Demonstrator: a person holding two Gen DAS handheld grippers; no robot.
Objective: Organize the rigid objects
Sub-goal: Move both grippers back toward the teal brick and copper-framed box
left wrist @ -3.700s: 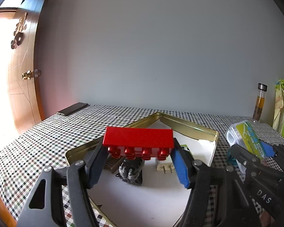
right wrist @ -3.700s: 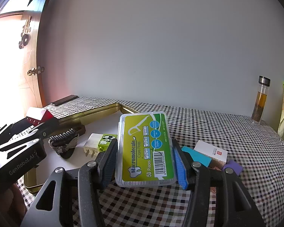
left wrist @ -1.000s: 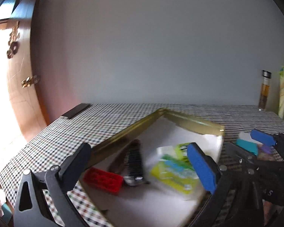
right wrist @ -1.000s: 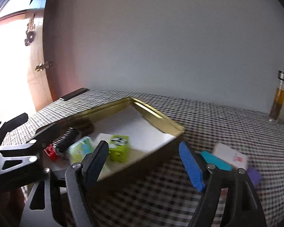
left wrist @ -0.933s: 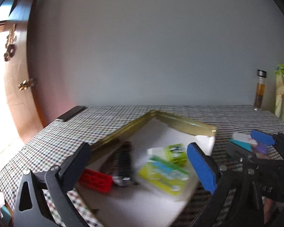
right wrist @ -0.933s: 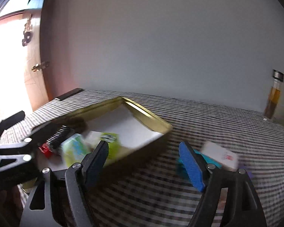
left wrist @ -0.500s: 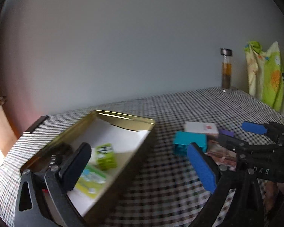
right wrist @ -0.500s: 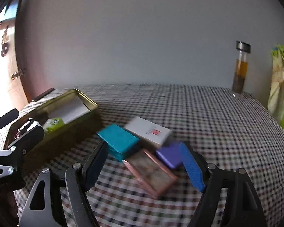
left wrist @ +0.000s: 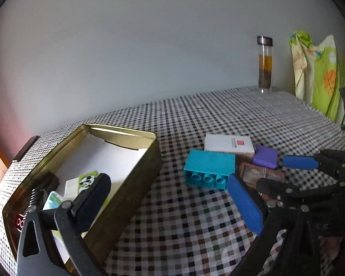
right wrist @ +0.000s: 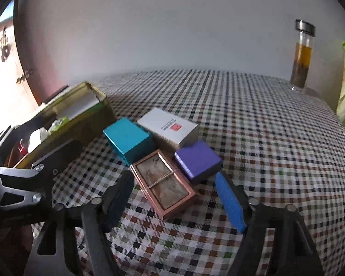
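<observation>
A gold tin (left wrist: 135, 184) holds a red brick (left wrist: 19, 222), a green floss box (left wrist: 54, 201) and a small green block (left wrist: 88, 180). On the checked cloth lie a teal brick (left wrist: 209, 168) (right wrist: 128, 139), a white box (left wrist: 228, 143) (right wrist: 170, 126), a purple block (left wrist: 265, 156) (right wrist: 196, 161) and a copper-framed case (right wrist: 165, 185). My left gripper (left wrist: 170, 202) is open and empty, over the cloth between the tin and the teal brick. My right gripper (right wrist: 177, 197) is open and empty, its jaws on either side of the copper case's near end.
A glass bottle (left wrist: 265, 64) (right wrist: 302, 56) of amber liquid stands at the far right by the wall. A green patterned cloth (left wrist: 319, 76) hangs at the right edge. A dark flat object (left wrist: 25, 148) lies beyond the tin. A wooden door is at left.
Both grippers let go of the red brick and the floss box in the tin, then swung right. Now the right gripper is closer to the copper case.
</observation>
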